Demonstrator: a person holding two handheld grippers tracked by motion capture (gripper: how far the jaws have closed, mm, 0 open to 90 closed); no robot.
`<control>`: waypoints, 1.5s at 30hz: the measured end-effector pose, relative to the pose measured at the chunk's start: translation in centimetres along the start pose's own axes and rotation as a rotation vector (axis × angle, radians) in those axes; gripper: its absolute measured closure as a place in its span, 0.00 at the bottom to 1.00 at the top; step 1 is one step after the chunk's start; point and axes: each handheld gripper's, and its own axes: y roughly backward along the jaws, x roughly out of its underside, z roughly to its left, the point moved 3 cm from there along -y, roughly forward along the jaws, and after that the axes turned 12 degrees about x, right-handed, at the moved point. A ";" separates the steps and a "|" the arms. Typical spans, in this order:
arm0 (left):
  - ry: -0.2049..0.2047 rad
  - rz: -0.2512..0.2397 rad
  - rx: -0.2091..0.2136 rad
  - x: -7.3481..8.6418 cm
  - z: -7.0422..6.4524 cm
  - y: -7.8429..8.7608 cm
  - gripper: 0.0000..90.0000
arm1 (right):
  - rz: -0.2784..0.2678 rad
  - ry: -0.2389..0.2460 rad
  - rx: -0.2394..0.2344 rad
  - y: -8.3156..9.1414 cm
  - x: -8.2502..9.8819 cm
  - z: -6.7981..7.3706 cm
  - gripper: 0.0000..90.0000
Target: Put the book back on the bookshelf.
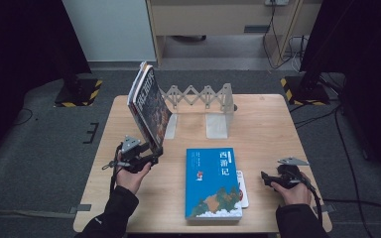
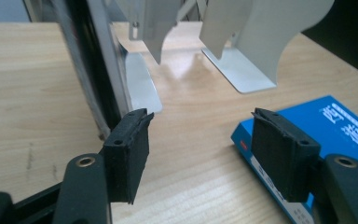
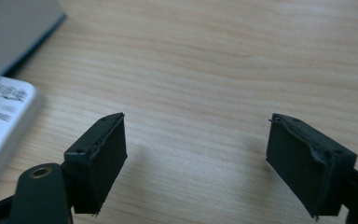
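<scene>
Up by the table's far left edge we see the dark book (image 1: 149, 106) standing on its lower edge, long axis rising and tilted, its top leaning toward the far left and its cover turned to the white bookend rack (image 1: 206, 106). Our left gripper (image 1: 151, 157) sits at its lower near corner. In the left gripper view the jaws stand apart with bare wood between them, and the dark book (image 2: 91, 70) rises just beyond the left pad, so nothing is grasped. Our right gripper (image 1: 268, 177) rests released over bare table (image 3: 205, 70), right of the blue book (image 1: 213, 183), which lies flat, long axis running from us toward the rack.
</scene>
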 end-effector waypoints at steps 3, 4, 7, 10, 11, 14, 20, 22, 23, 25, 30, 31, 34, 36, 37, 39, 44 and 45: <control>-0.002 0.034 0.020 0.6 -0.4 -0.6 0.40 | -0.046 -0.003 -0.020 0.6 -0.7 0.5 0.24; 0.001 0.039 0.029 0.8 -0.6 -0.8 0.40 | -0.056 -0.004 -0.029 0.8 -0.9 0.7 0.25; 0.006 0.060 0.050 1.2 -0.9 -1.3 0.40 | -0.099 -0.042 -0.103 1.5 -1.4 1.7 0.26; 0.008 0.080 0.064 1.4 -1.2 -1.7 0.40 | -0.120 -0.025 -0.134 2.1 -1.8 2.6 0.27; 0.008 0.081 0.070 1.5 -1.4 -1.8 0.39 | -0.130 -0.016 -0.142 2.3 -2.0 2.9 0.27; 0.011 0.103 0.091 1.9 -1.8 -2.2 0.39 | -0.138 -0.004 -0.166 2.6 -2.3 3.7 0.27; -0.004 0.148 0.127 2.7 -3.0 -3.5 0.39 | -0.119 0.000 -0.203 2.6 -2.3 4.9 0.29; -0.007 0.162 0.139 3.0 -3.4 -4.0 0.38 | -0.117 0.004 -0.217 2.5 -2.3 5.3 0.28; -0.004 0.169 0.144 3.1 -3.6 -4.3 0.38 | -0.111 0.003 -0.229 2.4 -2.3 5.6 0.28; -0.004 0.183 0.162 3.4 -4.2 -4.9 0.38 | -0.102 -0.002 -0.252 2.3 -2.3 6.1 0.28; -0.010 0.206 0.189 3.8 -5.1 -6.0 0.38 | -0.090 0.002 -0.278 2.2 -2.3 6.9 0.28; -0.007 0.211 0.195 3.9 -5.1 -6.1 0.38 | -0.088 0.001 -0.288 2.1 -2.3 7.0 0.28; -0.003 0.216 0.204 4.2 -5.3 -6.5 0.37 | -0.081 0.006 -0.303 2.1 -2.3 7.4 0.29; 0.000 0.218 0.210 4.3 -5.4 -6.7 0.37 | -0.077 0.010 -0.315 2.1 -2.3 7.7 0.29; 0.000 0.222 0.214 4.3 -5.4 -6.8 0.37 | -0.071 0.010 -0.320 2.1 -2.3 7.8 0.29; -0.005 0.232 0.211 4.5 -5.4 -7.0 0.37 | -0.067 0.004 -0.326 2.0 -2.3 8.1 0.30; 0.028 0.230 0.244 4.7 -5.5 -7.5 0.34 | -0.052 -0.004 -0.353 1.7 -2.4 8.6 0.30; 0.028 0.228 0.245 4.7 -5.5 -7.5 0.34 | -0.045 -0.008 -0.361 1.7 -2.4 8.8 0.30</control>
